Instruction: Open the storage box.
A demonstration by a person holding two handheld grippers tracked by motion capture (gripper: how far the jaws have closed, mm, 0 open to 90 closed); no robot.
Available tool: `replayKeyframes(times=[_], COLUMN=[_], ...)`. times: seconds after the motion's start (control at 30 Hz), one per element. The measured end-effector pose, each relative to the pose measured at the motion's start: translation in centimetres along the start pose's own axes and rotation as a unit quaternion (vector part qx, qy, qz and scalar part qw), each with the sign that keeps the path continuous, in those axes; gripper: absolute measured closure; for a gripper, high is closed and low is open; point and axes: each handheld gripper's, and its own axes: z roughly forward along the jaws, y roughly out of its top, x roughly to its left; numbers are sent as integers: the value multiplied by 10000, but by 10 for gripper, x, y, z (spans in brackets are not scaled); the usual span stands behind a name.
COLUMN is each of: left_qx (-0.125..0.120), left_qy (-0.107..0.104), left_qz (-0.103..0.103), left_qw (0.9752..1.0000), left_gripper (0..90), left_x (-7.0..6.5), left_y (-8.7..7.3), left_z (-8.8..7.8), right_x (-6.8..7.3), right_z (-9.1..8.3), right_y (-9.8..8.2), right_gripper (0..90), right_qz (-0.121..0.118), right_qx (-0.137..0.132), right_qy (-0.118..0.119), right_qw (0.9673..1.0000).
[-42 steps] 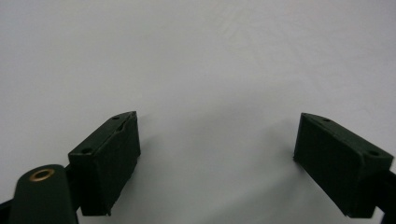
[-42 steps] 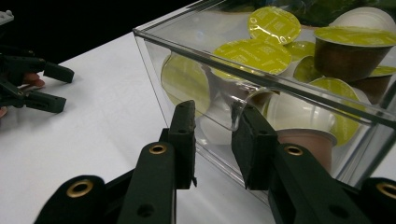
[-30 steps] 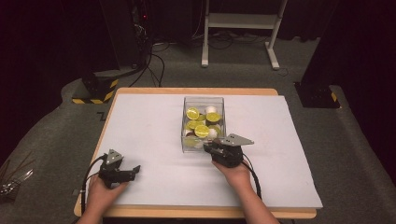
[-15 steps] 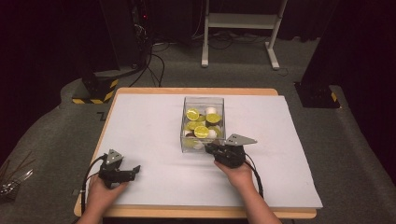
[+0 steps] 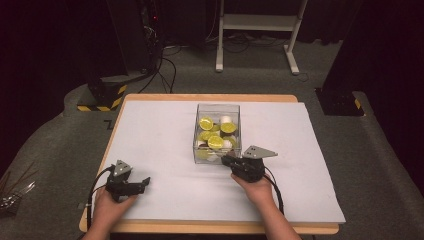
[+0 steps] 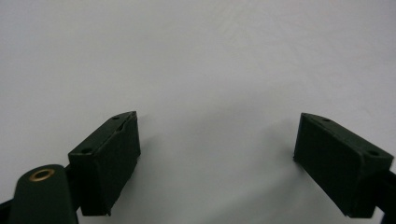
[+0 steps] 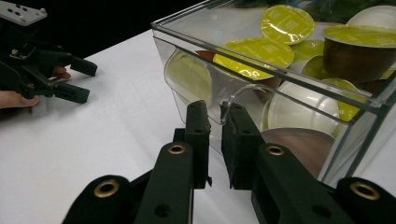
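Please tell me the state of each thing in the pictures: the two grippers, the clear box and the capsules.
Left gripper: open, empty, over the white sheet.
Right gripper: jaws just closed on the clear box's front pull tab.
Clear box: upright, no lid on top.
Capsules: piled inside the box.

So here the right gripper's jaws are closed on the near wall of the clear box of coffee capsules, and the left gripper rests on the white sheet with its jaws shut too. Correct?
Not quite. The left gripper has its jaws wide apart with nothing between them, as the left gripper view shows. The rest holds: the right gripper has just been closing its jaws on the near wall of the clear box of coffee capsules.
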Motion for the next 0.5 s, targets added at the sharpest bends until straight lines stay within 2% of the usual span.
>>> replayKeyframes(times=[0.5], left_qx=[0], left_qy=[0], left_qz=[2], left_qw=[10000], left_gripper=[145], left_x=[0], left_y=[0], left_z=[0], right_x=[4], right_z=[-6], right_y=[-4], right_gripper=[829], right_qz=[0], right_qx=[2], right_qy=[77], right_qw=[10000])
